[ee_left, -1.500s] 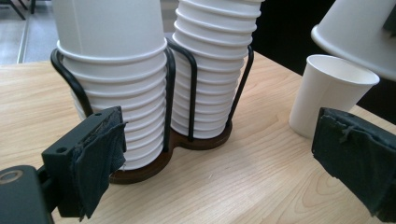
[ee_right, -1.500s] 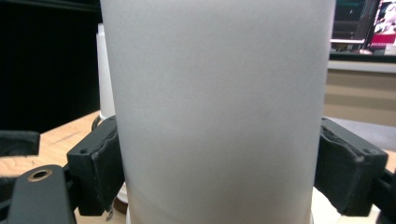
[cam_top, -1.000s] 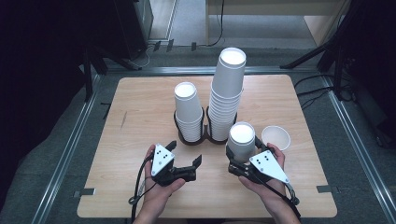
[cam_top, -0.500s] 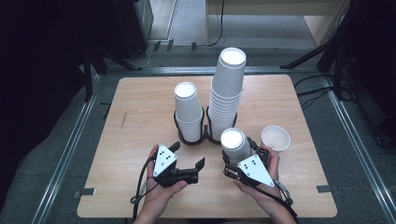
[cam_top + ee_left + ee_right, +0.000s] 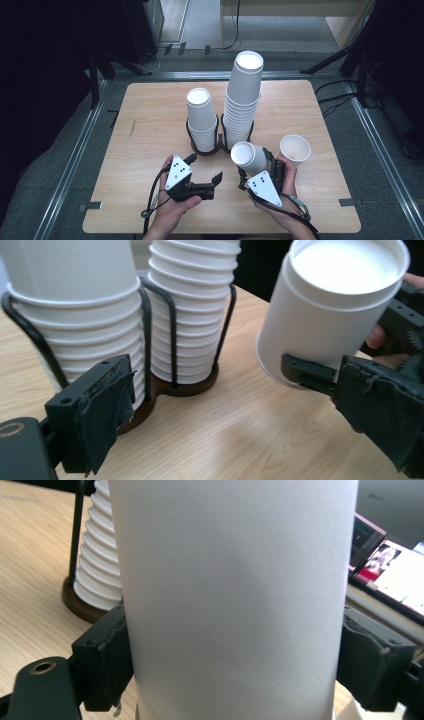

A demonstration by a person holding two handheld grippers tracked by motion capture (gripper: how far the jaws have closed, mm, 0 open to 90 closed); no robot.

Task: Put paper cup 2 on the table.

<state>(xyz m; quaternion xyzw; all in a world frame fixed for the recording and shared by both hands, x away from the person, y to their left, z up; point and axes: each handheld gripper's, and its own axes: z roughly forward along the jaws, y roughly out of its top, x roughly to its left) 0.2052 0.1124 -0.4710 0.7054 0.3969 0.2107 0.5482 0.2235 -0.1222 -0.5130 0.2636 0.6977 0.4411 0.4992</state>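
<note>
1. Left gripper (image 5: 212, 181): jaws spread, nothing between them; low over the table (image 5: 150, 125), left of the held cup.
2. Wire rack (image 5: 220, 145) beyond both claws: two stacks of nested paper cups (image 5: 201, 117), upside down.
3. Right gripper (image 5: 260, 170): clamped on an inverted paper cup (image 5: 248, 157), tilted, off the table. Likely light, thin-walled, crushable; best pinched gently mid-wall.
4. Right of that claw: single upright cup (image 5: 295, 149), seemingly empty.

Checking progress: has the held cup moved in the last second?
Yes. The cup moved left, away from the single cup, toward the rack.
</note>
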